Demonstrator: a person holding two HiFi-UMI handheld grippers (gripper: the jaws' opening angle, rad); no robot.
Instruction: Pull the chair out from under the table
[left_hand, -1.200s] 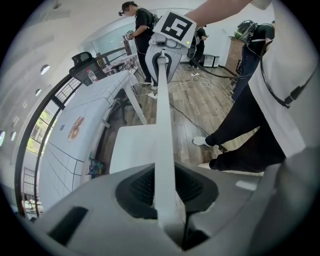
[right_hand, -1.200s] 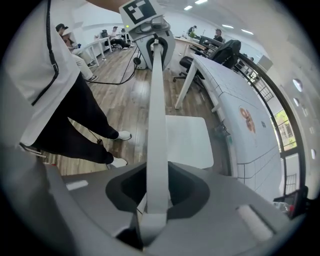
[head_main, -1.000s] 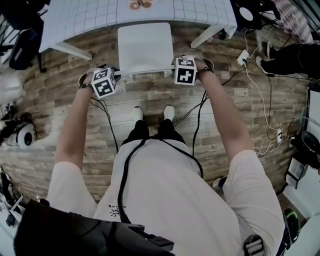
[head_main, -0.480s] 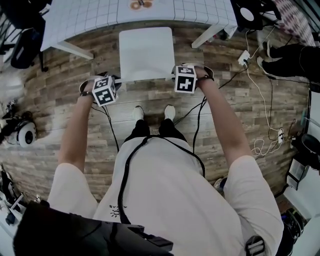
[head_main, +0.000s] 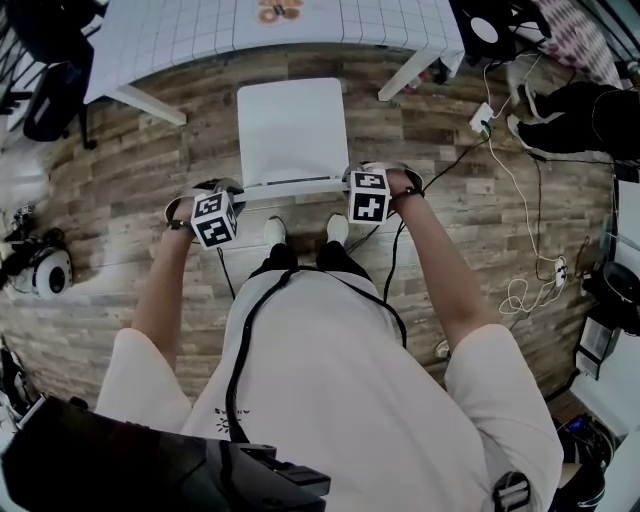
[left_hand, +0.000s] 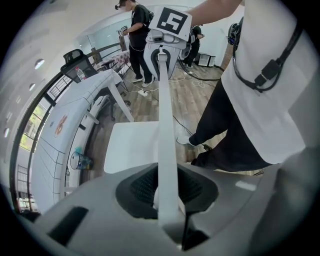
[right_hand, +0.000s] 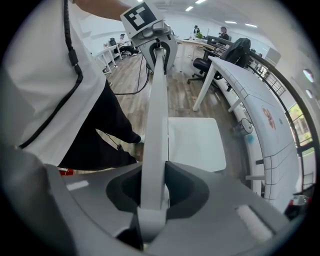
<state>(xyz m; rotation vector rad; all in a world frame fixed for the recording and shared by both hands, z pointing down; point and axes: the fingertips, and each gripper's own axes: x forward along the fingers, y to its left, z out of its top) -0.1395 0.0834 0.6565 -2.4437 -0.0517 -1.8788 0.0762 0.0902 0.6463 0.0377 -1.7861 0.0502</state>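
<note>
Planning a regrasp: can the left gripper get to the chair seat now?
Probably not yet: the left gripper is clamped on the chair's backrest. The seat just beyond is bare, so after release the way looks free.

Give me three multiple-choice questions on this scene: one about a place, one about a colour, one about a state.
1. Where is the chair?
A. On the floor, clear of the table, in front of the person's shoes
B. Tucked fully under the table
C. Lying on its side

2. What colour is the chair?
A. Black
B. White
C. Red

3. How are the left gripper and right gripper set?
A. Both open, off the chair
B. One shut, one hanging free
C. Both shut on the chair's back rail

Answers:
1 A: the head view shows bare floor between chair and table.
2 B: the seat and rail are white.
3 C: each gripper view shows its jaws pressed on the rail.
</note>
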